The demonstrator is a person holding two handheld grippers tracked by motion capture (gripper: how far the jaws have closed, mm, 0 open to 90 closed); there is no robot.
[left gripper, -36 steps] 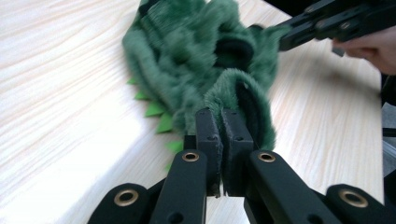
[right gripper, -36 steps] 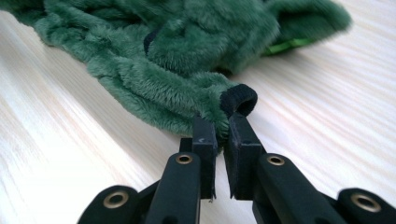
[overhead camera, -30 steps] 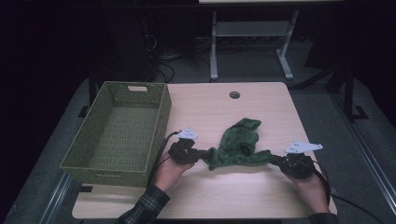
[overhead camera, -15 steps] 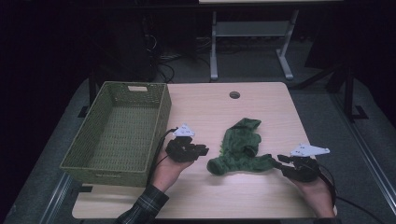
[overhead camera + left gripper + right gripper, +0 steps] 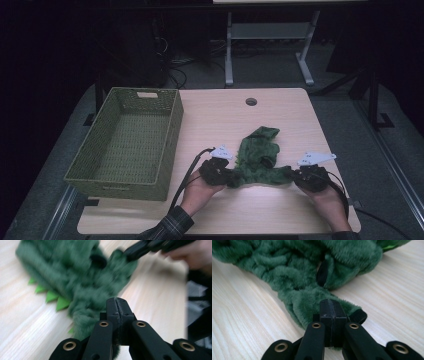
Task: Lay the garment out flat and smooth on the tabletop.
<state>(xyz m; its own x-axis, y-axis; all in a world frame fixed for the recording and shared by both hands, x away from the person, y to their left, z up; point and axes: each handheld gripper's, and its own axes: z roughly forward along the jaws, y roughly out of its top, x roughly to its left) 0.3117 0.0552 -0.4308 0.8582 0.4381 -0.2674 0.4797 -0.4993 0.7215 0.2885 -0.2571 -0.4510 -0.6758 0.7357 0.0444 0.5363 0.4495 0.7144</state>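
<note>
A dark green plush piece (image 5: 257,155) lies on the wooden table (image 5: 220,115), its near edge stretched between my two grippers. My left gripper (image 5: 231,179) is shut on the plush's left end, and in the left gripper view fur (image 5: 75,277) with light green spikes (image 5: 53,296) runs under the closed jaws (image 5: 117,301). My right gripper (image 5: 291,176) is shut on the right end. In the right gripper view the pressed-together jaws (image 5: 330,302) pinch a fold of the plush (image 5: 312,267). The right gripper (image 5: 140,250) also shows blurred in the left gripper view.
A woven green basket (image 5: 170,145) stands on the table's left side, with nothing seen inside. A round cable hole (image 5: 251,101) sits near the far edge. Beyond the table are a metal stand (image 5: 230,55) and cables on a dark floor.
The left gripper, apart from the plush half a second ago, has moved right onto its left end. The right gripper has pulled the plush's near edge slightly right and toward the front edge.
</note>
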